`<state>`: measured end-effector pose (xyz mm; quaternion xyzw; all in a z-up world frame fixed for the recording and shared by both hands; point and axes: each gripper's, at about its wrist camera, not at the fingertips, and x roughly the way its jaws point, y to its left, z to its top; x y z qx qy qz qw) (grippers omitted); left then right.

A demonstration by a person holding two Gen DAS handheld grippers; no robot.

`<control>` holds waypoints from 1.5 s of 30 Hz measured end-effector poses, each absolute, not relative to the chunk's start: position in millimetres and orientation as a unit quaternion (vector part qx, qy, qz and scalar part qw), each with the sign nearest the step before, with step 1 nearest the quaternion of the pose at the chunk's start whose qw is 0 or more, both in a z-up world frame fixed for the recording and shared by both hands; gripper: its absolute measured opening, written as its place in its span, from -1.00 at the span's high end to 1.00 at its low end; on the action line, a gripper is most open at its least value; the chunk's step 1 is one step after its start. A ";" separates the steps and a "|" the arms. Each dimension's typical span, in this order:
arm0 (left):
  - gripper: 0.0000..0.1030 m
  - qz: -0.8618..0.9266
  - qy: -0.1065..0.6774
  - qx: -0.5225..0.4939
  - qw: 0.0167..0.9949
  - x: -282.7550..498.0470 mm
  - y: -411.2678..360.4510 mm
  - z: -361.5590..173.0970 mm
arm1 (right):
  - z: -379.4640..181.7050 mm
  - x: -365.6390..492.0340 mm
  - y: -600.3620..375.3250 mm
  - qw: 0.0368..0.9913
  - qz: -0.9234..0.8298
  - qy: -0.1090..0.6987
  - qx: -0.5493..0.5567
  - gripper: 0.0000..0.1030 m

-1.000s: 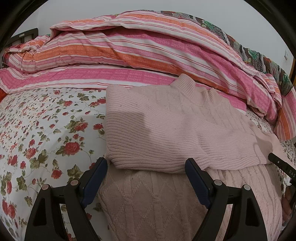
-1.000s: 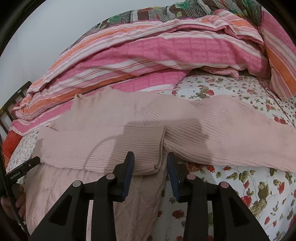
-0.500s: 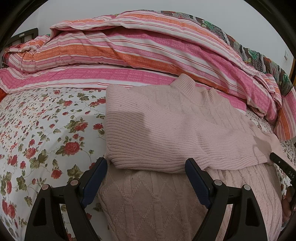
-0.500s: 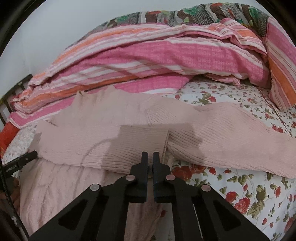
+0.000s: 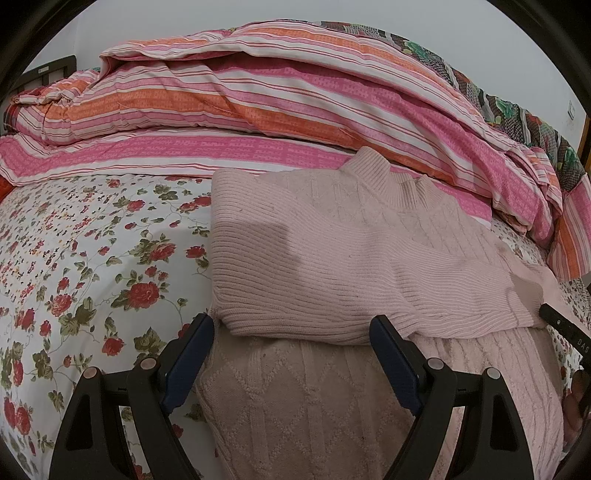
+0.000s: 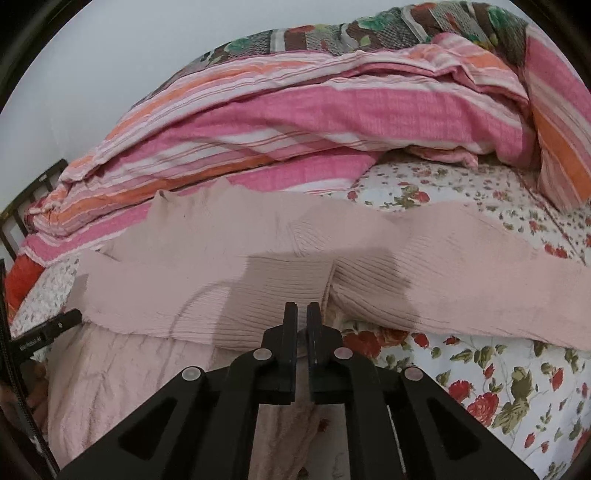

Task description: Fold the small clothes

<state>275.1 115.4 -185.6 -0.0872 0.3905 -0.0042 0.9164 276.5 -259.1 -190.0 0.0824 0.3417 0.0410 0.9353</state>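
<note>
A pale pink knit sweater [image 5: 332, 258] lies on the floral bedsheet [image 5: 92, 258], its collar toward the striped quilt. One ribbed sleeve is folded across the chest. My left gripper [image 5: 291, 332] is open, its fingers on either side of the folded sleeve's near edge, over the sweater's body. In the right wrist view the sweater [image 6: 221, 266] spreads left, and the other sleeve [image 6: 480, 273] stretches out right over the sheet. My right gripper [image 6: 301, 314] is shut, its tips at the folded sleeve's cuff; whether cloth is pinched between them does not show.
A pink and orange striped quilt [image 5: 258, 92] is heaped along the far side of the bed, with a patterned blanket [image 6: 351, 33] behind it. A dark bed frame [image 6: 26, 206] shows at the far left. The sheet [image 6: 498, 369] lies bare at right.
My right gripper has closed from partly open to shut and pulled back slightly from the sleeve cuff. The left gripper and the sweater have not moved.
</note>
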 end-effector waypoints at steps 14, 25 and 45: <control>-0.66 -0.005 0.390 -0.087 0.917 275.3 116.2 -185.6 | -184.3 267.6 -254.9 0.947 0.047 0.311 0.071 0.97; -0.66 -0.005 0.391 -0.086 0.916 275.1 116.1 -185.9 | -194.3 281.6 -261.3 0.927 0.042 0.361 0.087 0.45; -0.71 -0.011 0.395 -0.085 0.915 275.6 115.8 -187.5 | -125.4 208.4 -450.9 0.909 -0.220 0.322 0.150 -0.19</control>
